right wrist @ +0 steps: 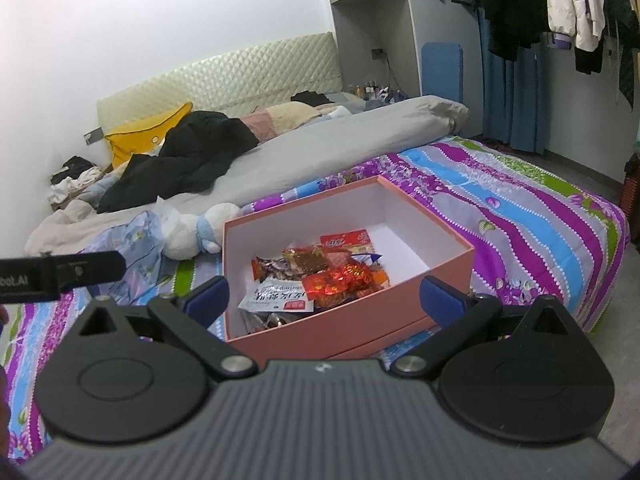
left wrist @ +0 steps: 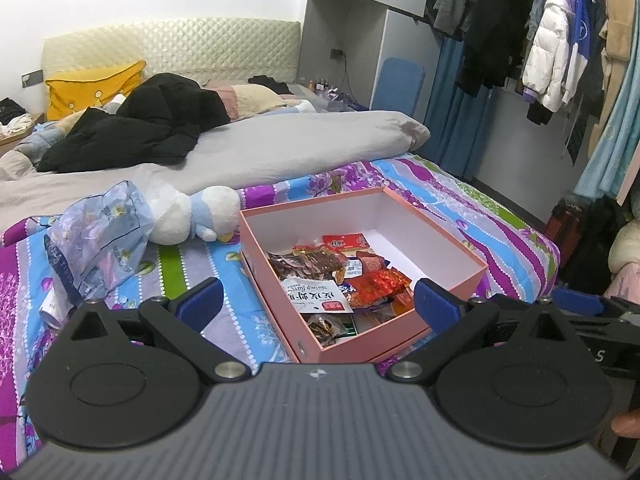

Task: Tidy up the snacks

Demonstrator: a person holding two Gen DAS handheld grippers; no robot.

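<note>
Bedroom, cluttered: a bed with a grey duvet (left wrist: 280,148) heaped toward the far side, a black coat (left wrist: 140,128) thrown over it, clothes on a rail at far right. The near part of the mattress shows a striped floral sheet (left wrist: 500,216), and that is the working surface.

Pink box (left wrist: 276,292) sits open on the sheet, lid off, white inside. Snack packets (left wrist: 340,276) are piled in its near half; the far half is bare white floor. A white packet with black lettering (right wrist: 276,296) lies on top at the near left, a shiny red one (right wrist: 336,280) just right of it.

Left gripper (left wrist: 318,304) hovers over the near left corner of the box, fingers spread wide, nothing between them. Right gripper (right wrist: 324,300) hangs just short of the near wall of the box, also spread wide and empty. Both point the same way, toward the headboard; the box lies straight ahead of each.

Left of the box: a crumpled blue-printed plastic bag (left wrist: 96,240) on the sheet, touching a white plush toy (left wrist: 192,216) behind it. Whether the bag holds more snacks I cannot tell.

Judgement: if anything remains to gather, it is in that bag, which lies to the far left of both grippers, the left one clearly nearer. The box's long axis runs roughly near-left to far-right, so the free space is away from the bag.
</note>
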